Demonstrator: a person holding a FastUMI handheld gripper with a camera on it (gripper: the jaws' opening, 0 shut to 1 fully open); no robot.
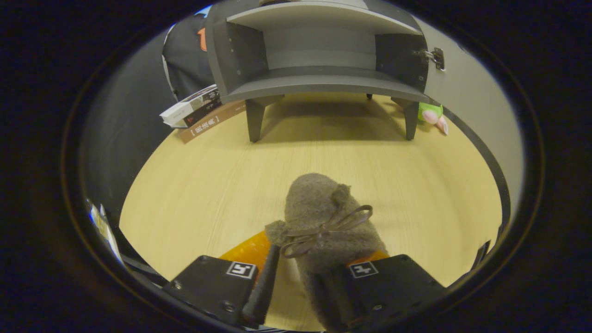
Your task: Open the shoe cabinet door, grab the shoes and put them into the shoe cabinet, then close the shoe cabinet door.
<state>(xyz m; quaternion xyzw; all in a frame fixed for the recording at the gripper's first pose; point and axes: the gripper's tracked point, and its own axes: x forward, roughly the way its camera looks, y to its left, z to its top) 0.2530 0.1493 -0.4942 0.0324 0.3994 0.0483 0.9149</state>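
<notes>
Resting between the fingers of the tool, a grey fuzzy shoe with a thin bow on top points toward the shoe cabinet; the fingers close narrowly around its heel end, one on each side, though whether both press on it cannot be told. Beneath the shoe an orange mat peeks out on the wooden surface. Well beyond the fingers the grey cabinet stands on short legs, its door swung open to the right and its shelves bare. Books lie stacked beside its left leg, and a small green and pink toy sits by its right leg
</notes>
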